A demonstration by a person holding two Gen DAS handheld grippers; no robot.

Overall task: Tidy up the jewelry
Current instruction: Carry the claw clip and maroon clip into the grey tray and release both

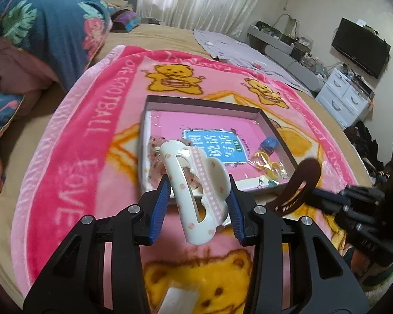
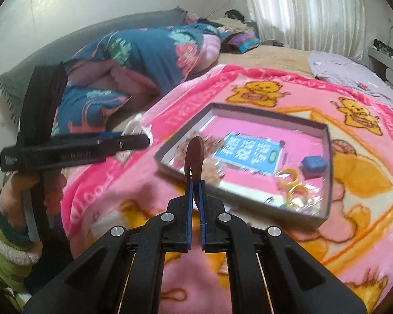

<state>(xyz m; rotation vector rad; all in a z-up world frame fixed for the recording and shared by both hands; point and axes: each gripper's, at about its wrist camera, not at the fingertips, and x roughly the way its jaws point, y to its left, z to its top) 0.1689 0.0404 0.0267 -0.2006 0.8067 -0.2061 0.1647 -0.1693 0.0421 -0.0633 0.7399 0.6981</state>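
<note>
The left gripper (image 1: pixel 199 196) has its blue fingers (image 1: pixel 161 209) clamped on a white hair clip (image 1: pixel 196 191) with little pink flowers and a checked pink ribbon, low in the middle of the left wrist view. The clip looks like hard, shiny plastic, so it is probably light and stiff but slippery, and it could pop out or crack if squeezed too hard. Gripping it across its fat middle, one finger on each long side, as it is held here, looks like the safest place. The right gripper (image 2: pixel 195 185) is pinched tight on a dark brown hair clip (image 2: pixel 194 154), thin and flat, which sticks up from the fingertips in the middle of the right wrist view. That clip seems light too, and being held only at its bottom end it could twist. Both grippers point down at a slant toward an open shallow box (image 1: pixel 201 104) lying on a pink teddy bear blanket (image 1: pixel 78 130) on a bed. In the box are a blue cube (image 1: pixel 269 145) and yellow rings (image 1: pixel 267 166) in clear wrap, at its right side. In the right wrist view a hand (image 2: pixel 26 191) in a green striped sleeve holds the left gripper's handle at the left edge. Neither clip is in the box yet.
</note>
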